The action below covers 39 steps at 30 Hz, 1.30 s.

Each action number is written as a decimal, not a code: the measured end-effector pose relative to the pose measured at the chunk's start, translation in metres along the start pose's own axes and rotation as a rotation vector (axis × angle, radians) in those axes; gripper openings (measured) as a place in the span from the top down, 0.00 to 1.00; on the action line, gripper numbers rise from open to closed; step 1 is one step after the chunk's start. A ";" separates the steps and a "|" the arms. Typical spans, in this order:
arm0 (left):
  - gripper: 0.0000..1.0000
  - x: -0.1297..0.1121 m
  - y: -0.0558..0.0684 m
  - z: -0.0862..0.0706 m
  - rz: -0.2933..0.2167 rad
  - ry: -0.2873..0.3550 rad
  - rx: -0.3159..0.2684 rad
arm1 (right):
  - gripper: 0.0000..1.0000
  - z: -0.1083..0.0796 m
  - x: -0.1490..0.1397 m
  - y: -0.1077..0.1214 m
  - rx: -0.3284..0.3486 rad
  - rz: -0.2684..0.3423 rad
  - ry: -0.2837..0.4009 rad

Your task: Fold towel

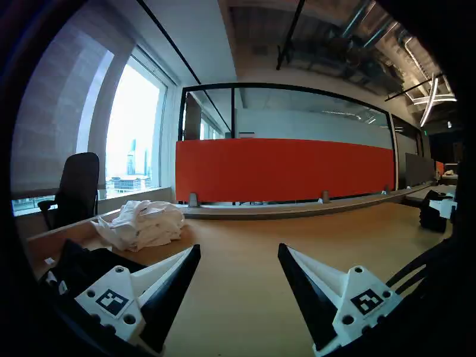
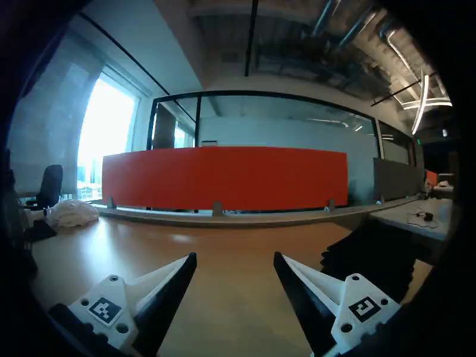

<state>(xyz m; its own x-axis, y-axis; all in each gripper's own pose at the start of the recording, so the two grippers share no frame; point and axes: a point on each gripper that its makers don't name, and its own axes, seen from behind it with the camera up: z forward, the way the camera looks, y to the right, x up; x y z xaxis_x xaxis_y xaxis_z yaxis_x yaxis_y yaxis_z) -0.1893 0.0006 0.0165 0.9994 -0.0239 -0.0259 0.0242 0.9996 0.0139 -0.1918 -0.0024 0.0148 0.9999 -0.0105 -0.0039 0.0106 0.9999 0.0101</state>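
Observation:
A crumpled white towel [image 1: 143, 223] lies in a heap on the wooden table [image 1: 250, 285], at the far left near the window. My left gripper [image 1: 238, 250] hovers low over the table, open and holding nothing, with the towel ahead and to the left of its left finger [image 1: 169, 279]. In the right gripper view the same towel [image 2: 72, 213] is small and far off to the left. My right gripper [image 2: 234, 257] is also open and holds nothing, over bare wood [image 2: 238, 309]. At the right edge of the left gripper view the right gripper appears as a black-and-white shape [image 1: 437, 213].
An orange divider panel [image 2: 226, 178] runs along the table's back edge, with glass walls behind it. A black office chair [image 1: 74, 190] stands by the window at the left. A dark ribbed stack [image 2: 372, 256] sits on the table right of my right gripper.

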 end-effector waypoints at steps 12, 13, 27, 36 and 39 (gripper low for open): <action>0.04 0.000 -0.001 0.000 0.000 0.000 0.000 | 0.00 0.000 0.000 0.000 -0.001 0.001 0.000; 0.04 0.000 -0.001 0.000 0.000 0.000 0.000 | 0.00 0.000 0.001 0.000 -0.001 0.001 0.000; 0.03 -0.001 -0.002 0.001 0.000 0.000 0.000 | 0.00 0.000 0.001 -0.001 -0.001 0.001 0.001; 0.03 -0.003 0.000 0.002 0.000 0.001 0.000 | 0.00 0.000 0.000 0.000 -0.001 0.001 0.001; 0.04 -0.004 0.000 0.002 -0.001 0.001 0.000 | 0.00 0.000 0.000 0.000 -0.001 0.001 0.001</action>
<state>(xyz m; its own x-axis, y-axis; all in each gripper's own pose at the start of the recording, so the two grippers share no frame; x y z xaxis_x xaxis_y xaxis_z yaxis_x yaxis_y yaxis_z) -0.1933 0.0003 0.0190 0.9993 -0.0244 -0.0273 0.0248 0.9996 0.0136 -0.1917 -0.0027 0.0150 0.9999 -0.0097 -0.0045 0.0098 0.9999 0.0094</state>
